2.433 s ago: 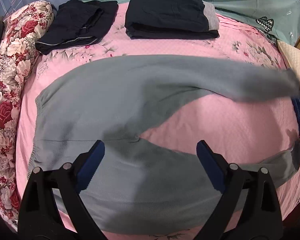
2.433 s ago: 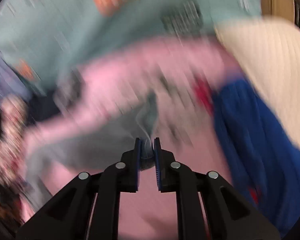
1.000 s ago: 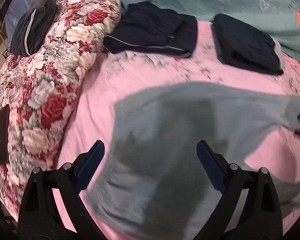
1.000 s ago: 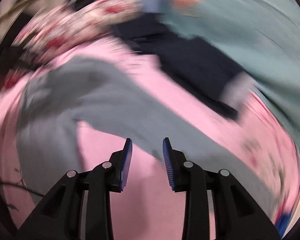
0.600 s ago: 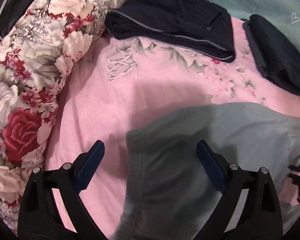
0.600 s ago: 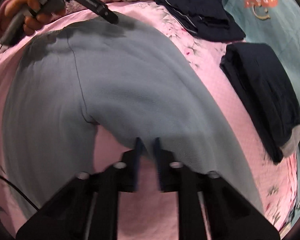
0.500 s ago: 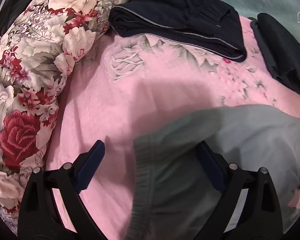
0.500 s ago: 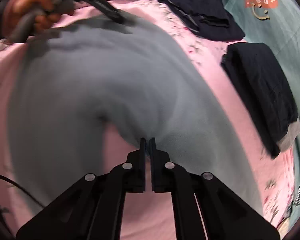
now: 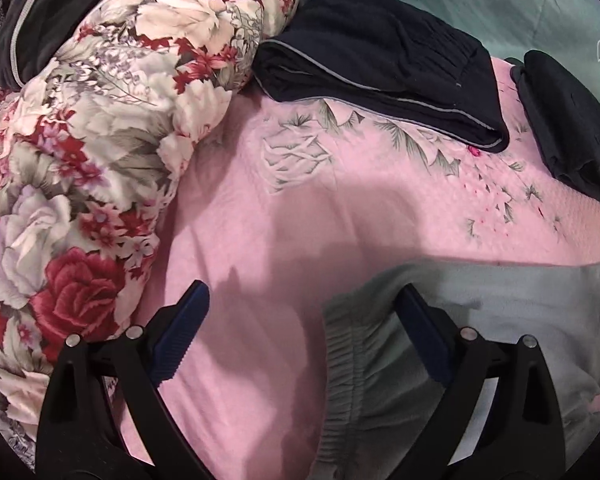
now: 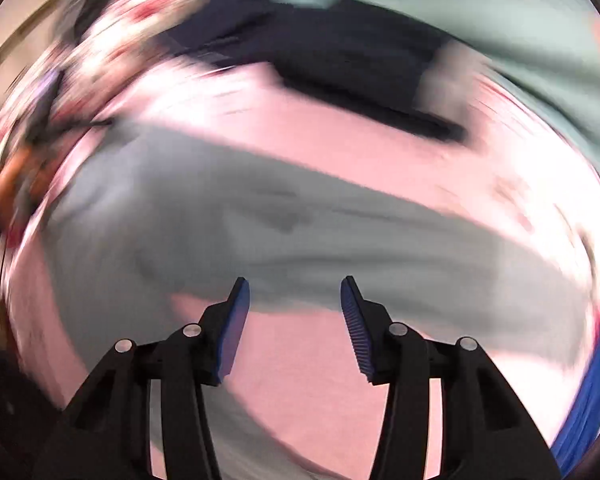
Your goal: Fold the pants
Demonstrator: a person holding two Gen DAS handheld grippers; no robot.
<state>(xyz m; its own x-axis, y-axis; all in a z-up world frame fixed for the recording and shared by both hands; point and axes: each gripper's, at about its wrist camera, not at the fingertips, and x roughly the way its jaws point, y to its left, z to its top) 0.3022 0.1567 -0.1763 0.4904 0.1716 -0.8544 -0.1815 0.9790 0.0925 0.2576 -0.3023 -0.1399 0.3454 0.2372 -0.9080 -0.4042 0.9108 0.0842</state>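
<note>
L gripper (image 9: 300, 320) is hanging w/ fingers spread wide, nothing gripped, its R finger (image 9: 420, 336) lying over the elastic waistband corner of the grey pants (image 9: 480, 320), which are resting on the pink bed (image 9: 300, 208) at approx 5 o'clock in L wrist view. R gripper (image 10: 296, 312) is showing fingers apart, having just been opening, nothing between them; view badly blurred, pants leg stretching across from 9 to 3 o'clock. Floral bolster (image 9: 80, 160) is sitting at 9 o'clock; folded dark garment (image 9: 380, 60) at 12, another dark garment (image 9: 568, 120) at 2.
</note>
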